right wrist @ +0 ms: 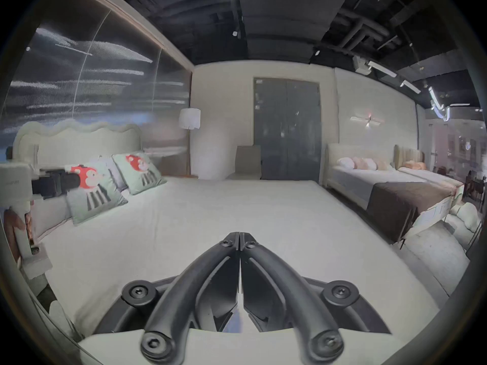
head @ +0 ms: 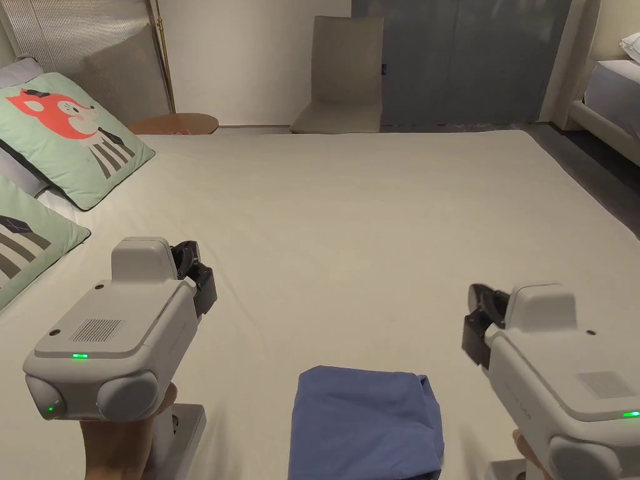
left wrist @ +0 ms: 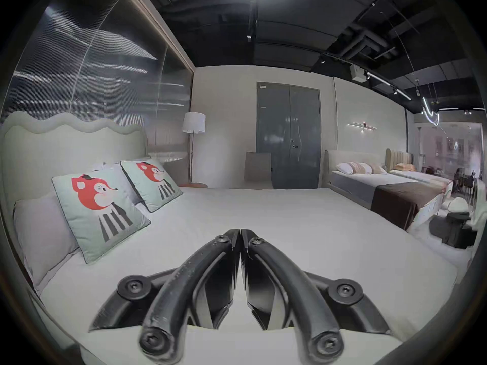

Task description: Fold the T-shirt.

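Both claws (left (left wrist: 240, 235), right (right wrist: 239, 237)) closed above folded T-shirt (head: 365, 422).

The blue T-shirt (head: 365, 425) lies folded into a compact, roughly square bundle, flat on the pale bed (head: 375, 237) at six o'clock, its right edge slightly bunched.

White bed (head: 350, 206), fox cushions (head: 69, 134), grey door (left wrist: 288, 133)

We see the blue T-shirt (head: 365, 422) cut off at the bottom edge, and the far pillows (right wrist: 363, 163) look blurry.
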